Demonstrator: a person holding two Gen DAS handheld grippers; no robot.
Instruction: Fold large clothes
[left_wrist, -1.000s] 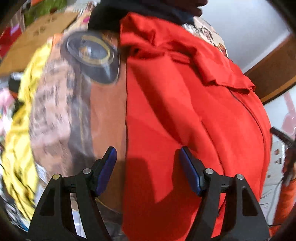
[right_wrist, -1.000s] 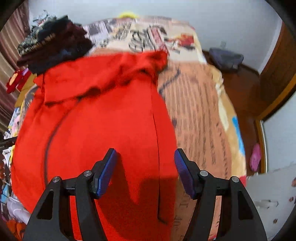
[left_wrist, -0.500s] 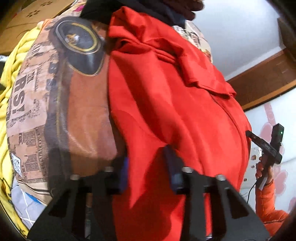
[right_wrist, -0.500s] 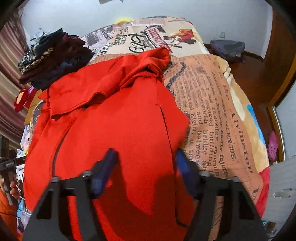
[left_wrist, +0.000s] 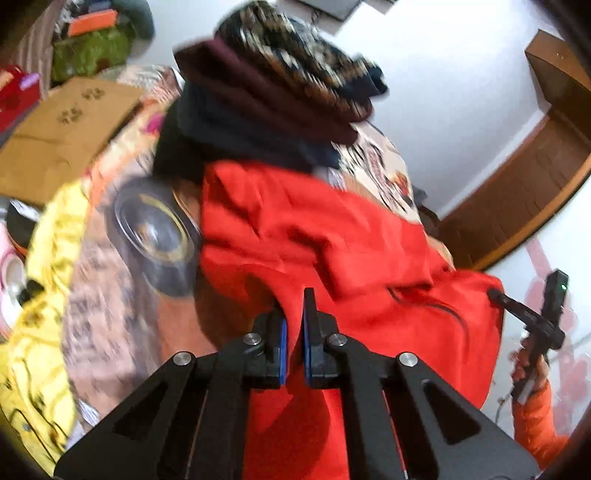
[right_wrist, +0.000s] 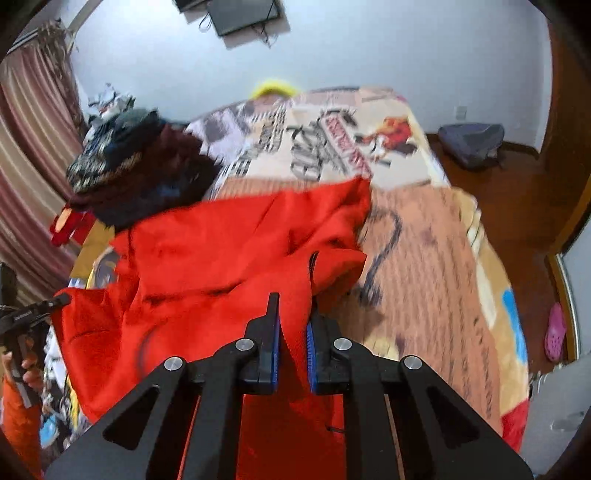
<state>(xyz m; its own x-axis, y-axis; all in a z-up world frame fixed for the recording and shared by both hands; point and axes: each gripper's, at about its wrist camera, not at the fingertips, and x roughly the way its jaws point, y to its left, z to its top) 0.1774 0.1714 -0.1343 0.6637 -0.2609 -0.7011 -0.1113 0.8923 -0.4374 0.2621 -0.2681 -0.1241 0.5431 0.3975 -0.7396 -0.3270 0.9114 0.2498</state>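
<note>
The red garment (right_wrist: 221, 258) lies spread across the bed (right_wrist: 424, 258), its far edge just short of the pile of dark folded clothes (right_wrist: 140, 173). The left gripper (left_wrist: 293, 332) has its jaws clamped on a pinch of red cloth at the garment's near edge; the right gripper (right_wrist: 291, 339) is likewise clamped on a thin ridge of the same fabric, beside a dark zip line.

The risks, as I judge them: each grip takes only a narrow fold, so the cloth could slip out if the hem is carried fast or the two hands pull apart. If only the top layer is pinched, the fold would come out uneven. Swinging the hem toward the pile could knock that stack over.

No container shows near the garment; a flat cardboard box (left_wrist: 66, 125) lies beyond the pile, its contents hidden.
</note>
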